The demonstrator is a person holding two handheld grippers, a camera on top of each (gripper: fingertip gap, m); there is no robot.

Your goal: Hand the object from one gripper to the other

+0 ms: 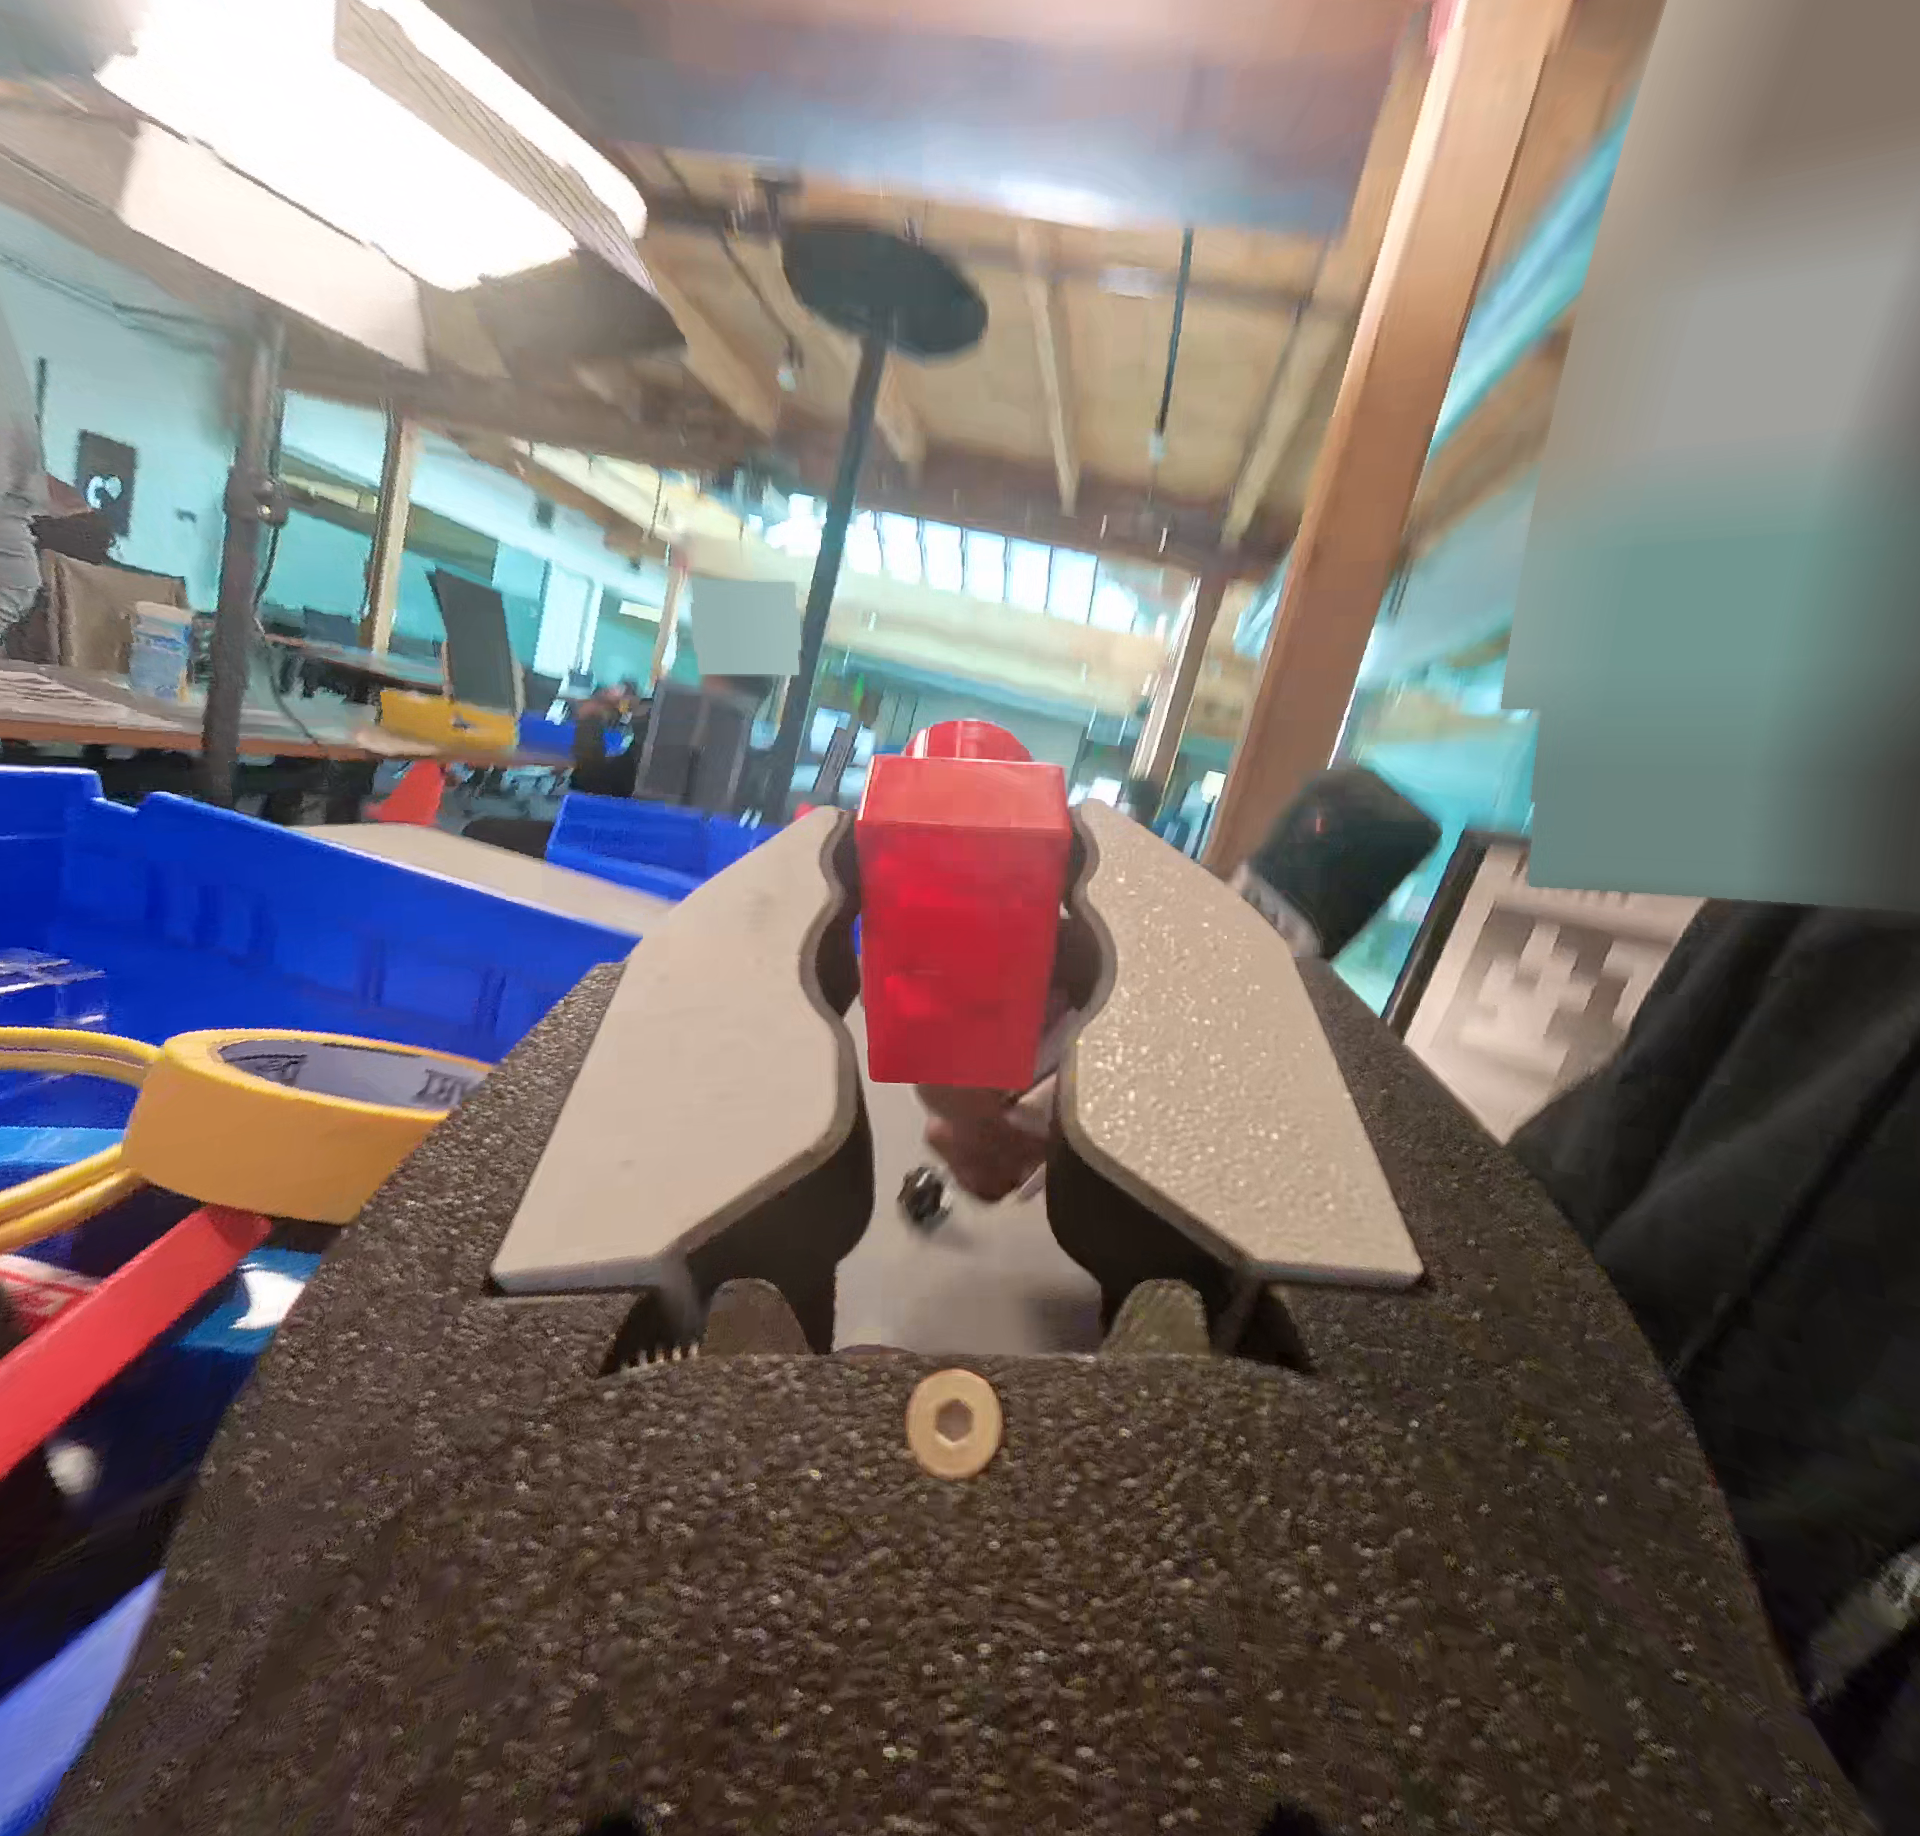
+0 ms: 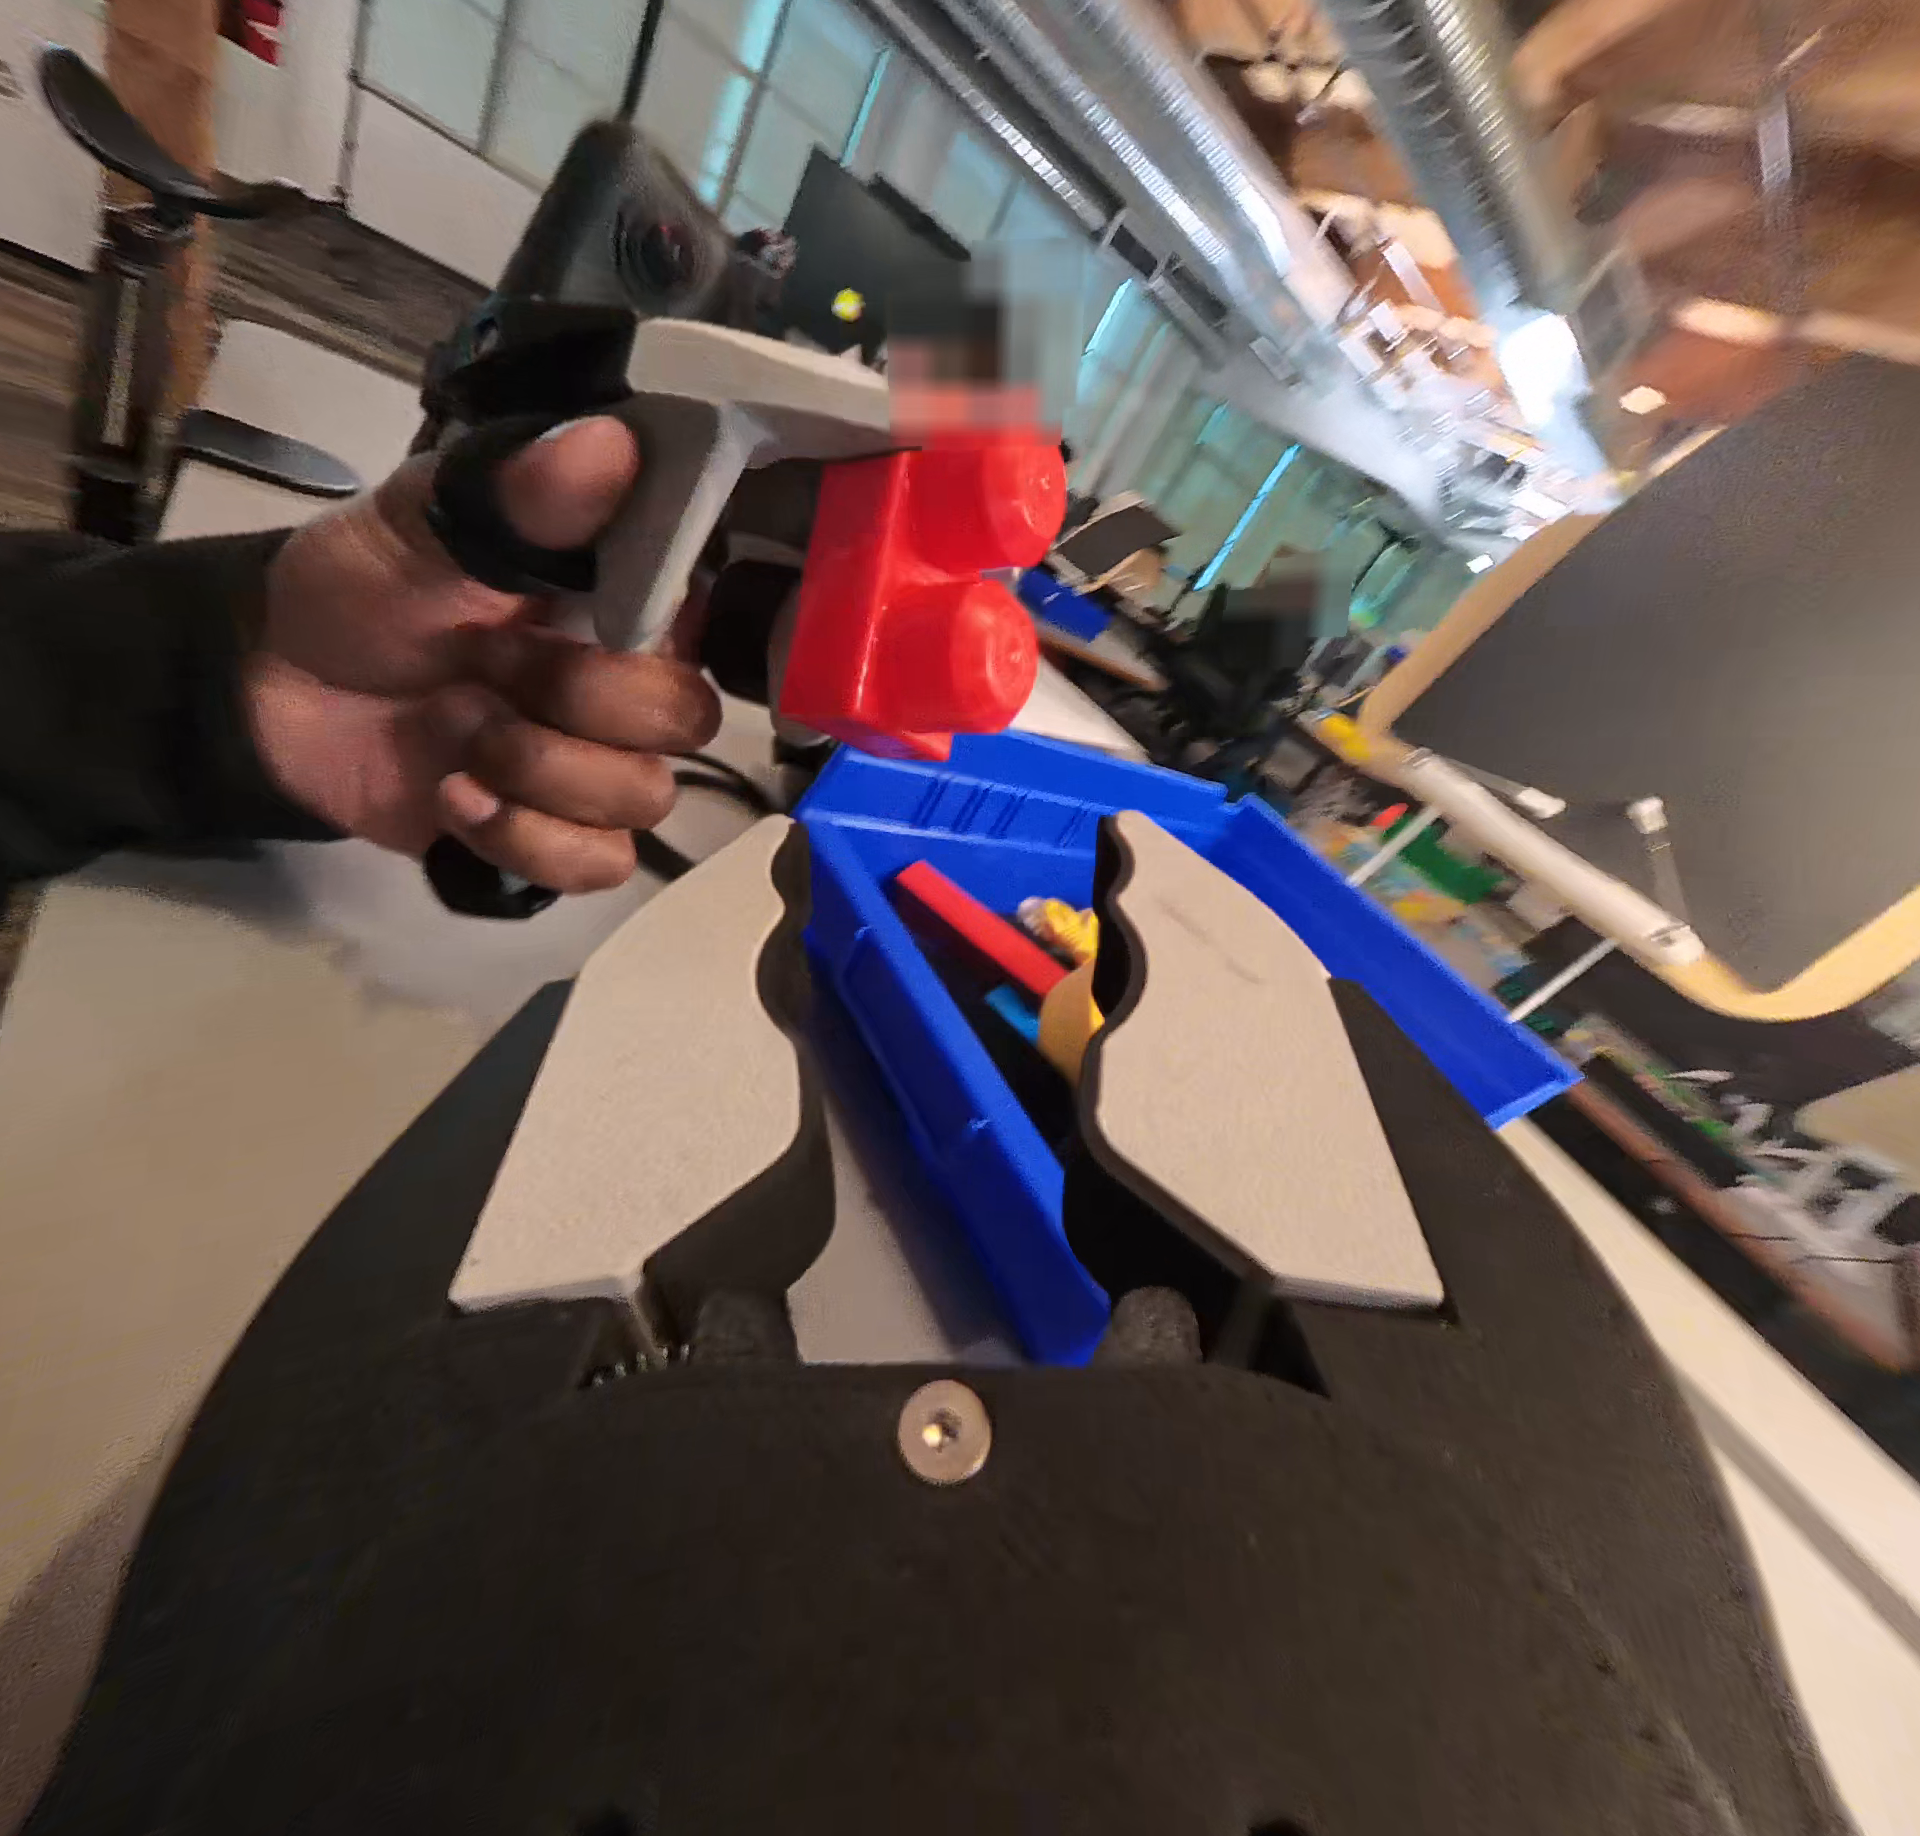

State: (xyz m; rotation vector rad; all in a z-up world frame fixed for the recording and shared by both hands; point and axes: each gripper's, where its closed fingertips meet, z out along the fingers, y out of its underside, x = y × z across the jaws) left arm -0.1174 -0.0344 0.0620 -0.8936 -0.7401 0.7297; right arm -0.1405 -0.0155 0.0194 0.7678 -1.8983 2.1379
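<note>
Wooden beams and long windows blur behind a pale tabletop (image 2: pixel 260 1038). My left fingers (image 1: pixel 961 929) are clamped on a glossy red brick (image 1: pixel 966 913), a blocky plastic piece with two round studs on one face, gripped by its flat sides. My right fingers (image 2: pixel 945 939) are spread wide with nothing between them; the brick (image 2: pixel 914 602) hangs just beyond their tips, above a blue bin (image 2: pixel 1299 903) of small parts.

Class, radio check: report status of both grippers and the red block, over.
Left gripper shut on red block, held aloft. Right gripper open, empty, below block. Blue bin beneath; gap between them clear.
</note>
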